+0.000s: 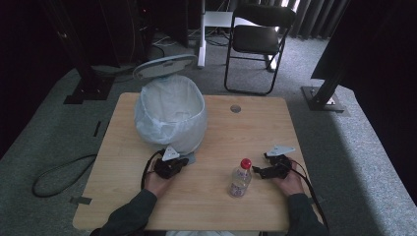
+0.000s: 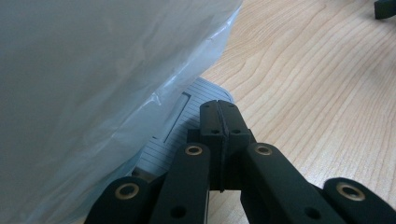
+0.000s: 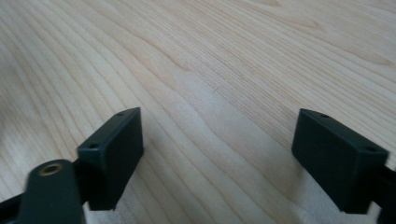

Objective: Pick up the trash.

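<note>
Bottle (image 1: 240,178) stands untouched, near right on table (image 1: 211,196); bin (image 1: 170,115) waits far left (pedal (image 2: 187,121) beside it). Left gripper (image 1: 170,166) jaws closed, empty. Right gripper (image 1: 263,170) jaws wide, empty. Pickup and binning remain.

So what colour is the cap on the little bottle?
Red. The bottle stands on the table, and its cap shows best in the high view.

Pale wood-grain table top (image 1: 206,191), light tan w/ fine brown streaks, under both tongs. Round bin lined w/ translucent white plastic bag (image 1: 169,115) just ahead of black left gripper (image 2: 218,112); grey ribbed pedal (image 2: 187,121) beneath it. Clear plastic bottle w/ red cap (image 1: 241,178) beside black right gripper (image 3: 217,154). Grey 3-cornered plates on both.
</note>
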Demonstrator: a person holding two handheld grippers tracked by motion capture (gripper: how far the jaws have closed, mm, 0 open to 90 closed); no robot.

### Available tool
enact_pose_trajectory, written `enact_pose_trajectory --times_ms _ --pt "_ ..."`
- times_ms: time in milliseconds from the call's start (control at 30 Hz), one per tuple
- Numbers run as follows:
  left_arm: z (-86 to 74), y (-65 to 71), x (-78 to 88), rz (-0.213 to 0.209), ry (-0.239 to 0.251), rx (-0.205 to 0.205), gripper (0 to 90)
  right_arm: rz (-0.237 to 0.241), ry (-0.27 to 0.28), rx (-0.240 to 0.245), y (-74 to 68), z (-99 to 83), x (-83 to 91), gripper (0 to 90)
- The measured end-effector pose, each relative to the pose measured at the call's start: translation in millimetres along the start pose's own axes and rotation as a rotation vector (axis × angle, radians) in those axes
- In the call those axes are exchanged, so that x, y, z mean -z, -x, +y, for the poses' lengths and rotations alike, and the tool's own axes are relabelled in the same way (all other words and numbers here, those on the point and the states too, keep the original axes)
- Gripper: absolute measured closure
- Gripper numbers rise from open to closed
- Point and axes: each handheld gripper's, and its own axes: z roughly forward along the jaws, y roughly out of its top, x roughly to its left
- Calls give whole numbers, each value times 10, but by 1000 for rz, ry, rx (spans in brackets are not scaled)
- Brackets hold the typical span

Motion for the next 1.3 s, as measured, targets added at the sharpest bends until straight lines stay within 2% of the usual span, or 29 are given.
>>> enact_pose_trajectory --times_ms 267,367,433,533,733,967,1300 --pt "-1 1 0 -1 0 3 900 -10 -1 -11 -40 -10 14 176" --pt "-1 2 0 -1 0 4 900 -20 -17 -23 -46 0 46 257" --pt "-1 2 0 -1 0 4 900 11 -26 -65 -21 9 93 330" --pt "0 2 1 0 0 3 900 25 2 -92 -5 6 171 324" --pt "-1 5 0 -1 0 8 900 34 68 -107 -43 90 354 288" --pt "0 2 0 0 0 3 900 32 106 -88 -135 210 505 210" --pt "0 2 0 -1 0 3 900 41 157 -41 -253 351 697 197"
